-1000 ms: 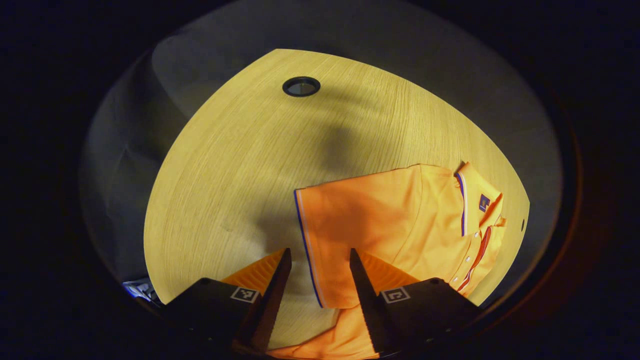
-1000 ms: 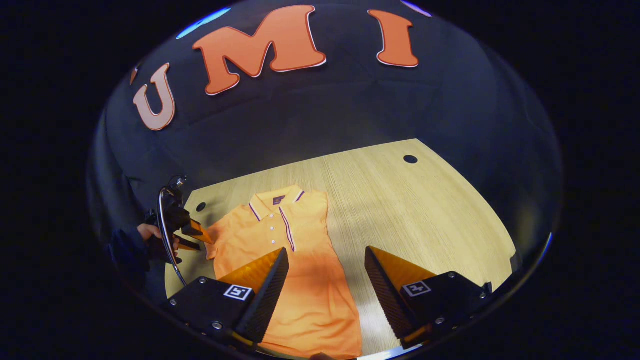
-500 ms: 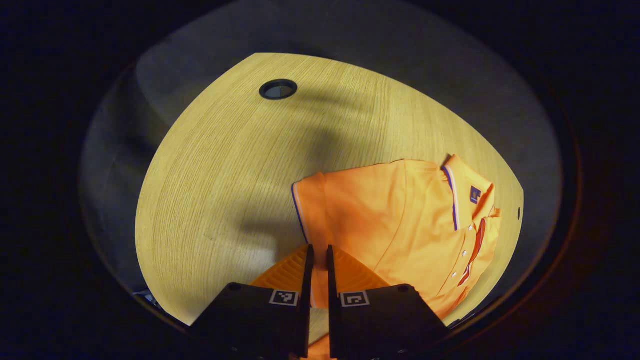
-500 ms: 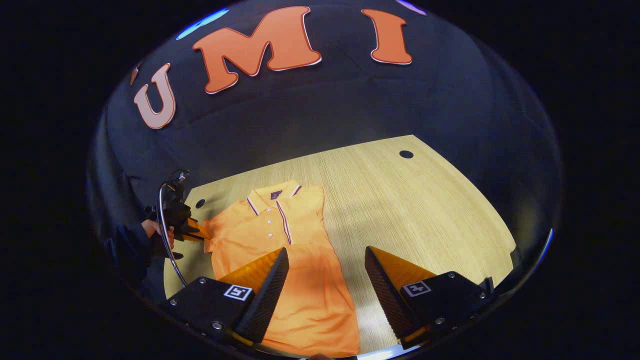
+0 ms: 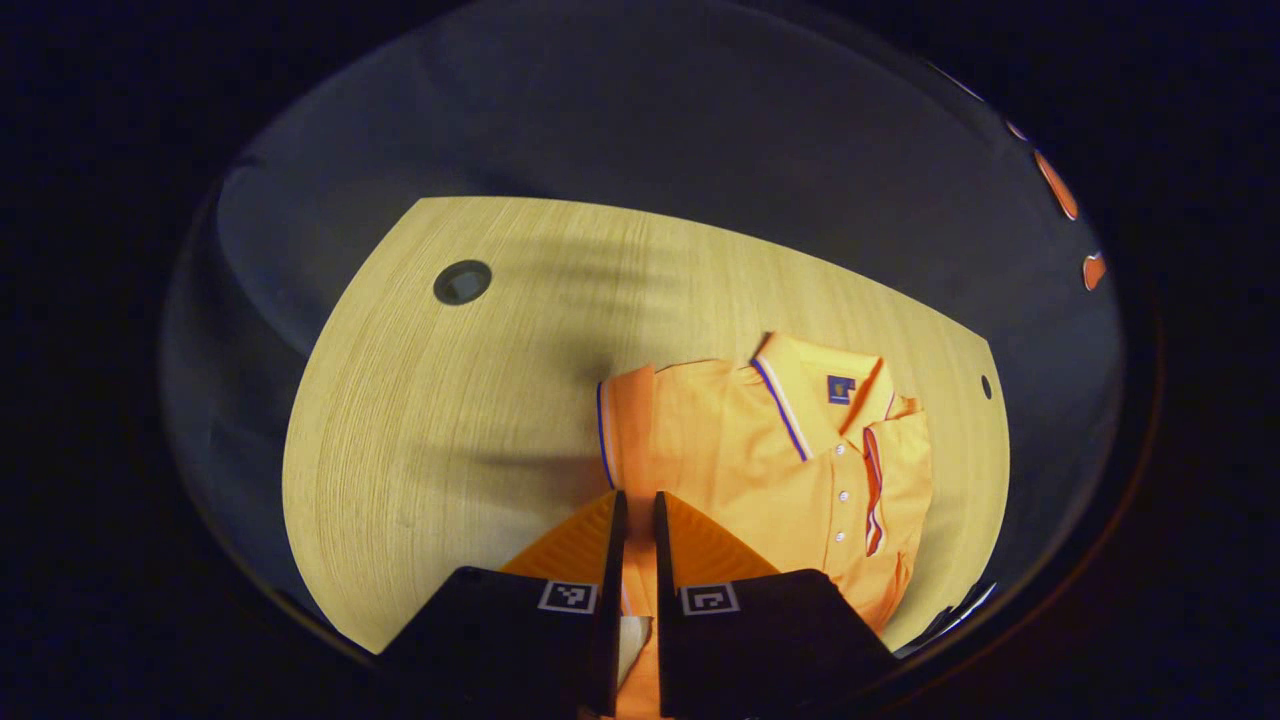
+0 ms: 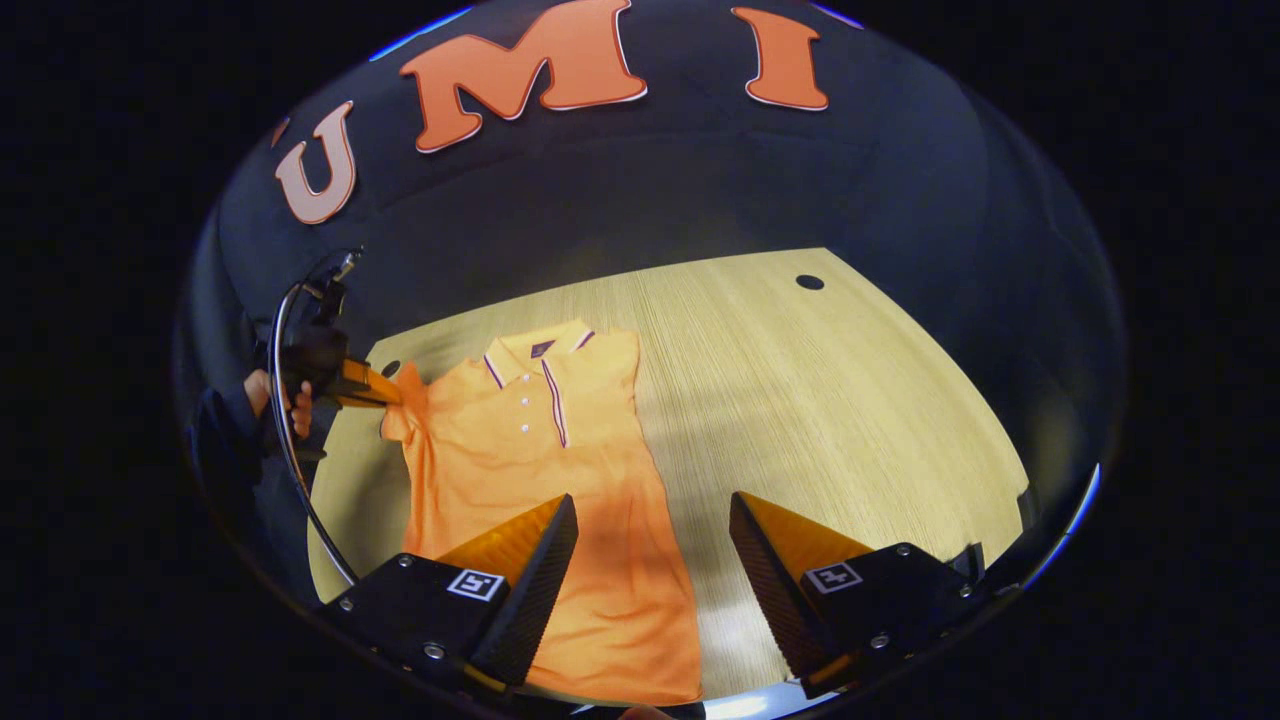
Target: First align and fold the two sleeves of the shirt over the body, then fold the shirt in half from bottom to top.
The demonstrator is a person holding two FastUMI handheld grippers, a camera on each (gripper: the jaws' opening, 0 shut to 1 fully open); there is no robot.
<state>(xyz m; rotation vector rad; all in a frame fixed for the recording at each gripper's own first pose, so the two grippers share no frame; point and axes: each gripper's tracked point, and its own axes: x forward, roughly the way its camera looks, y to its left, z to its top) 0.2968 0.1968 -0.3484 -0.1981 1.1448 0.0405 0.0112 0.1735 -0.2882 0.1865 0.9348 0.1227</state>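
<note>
Left gripper point(image 5: 634, 520), closed on the sleeve point(image 5: 622, 440) since half a second ago, has lifted it off the table point(image 6: 800, 400). Right gripper point(image 6: 652, 545) stays open above the shirt point(image 6: 540, 470), lying flat.

Your shirt point(image 6: 540, 470) is soft matt knit cloth; your counter point(image 6: 800, 400) is smooth pale wood with fine straight grain.

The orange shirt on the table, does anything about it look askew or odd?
Only the sleeve: the left gripper has it pinched and raised off the table. The rest of the shirt lies flat.
</note>
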